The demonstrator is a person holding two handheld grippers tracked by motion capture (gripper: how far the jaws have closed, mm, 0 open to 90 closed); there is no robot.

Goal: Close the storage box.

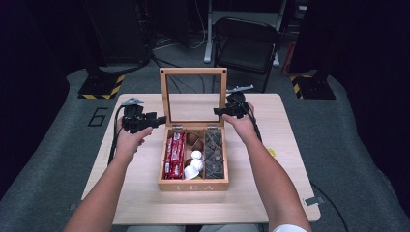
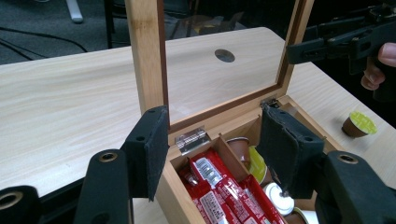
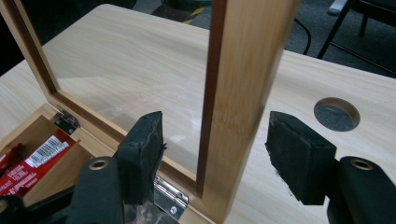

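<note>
The wooden tea box point(image 1: 193, 185) sat mid-table, its glass lid point(image 1: 193, 71) upright. The right gripper point(image 3: 215, 156) straddled the lid's side rail, jaws apart, pads not pressing. The left gripper point(image 2: 212, 149) hovered by the other rail, jaws parted, empty

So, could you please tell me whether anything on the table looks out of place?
Yes, one green-topped capsule sits loose on the table, to the right of the tea box, while the other capsules lie in the box's middle compartment.
</note>
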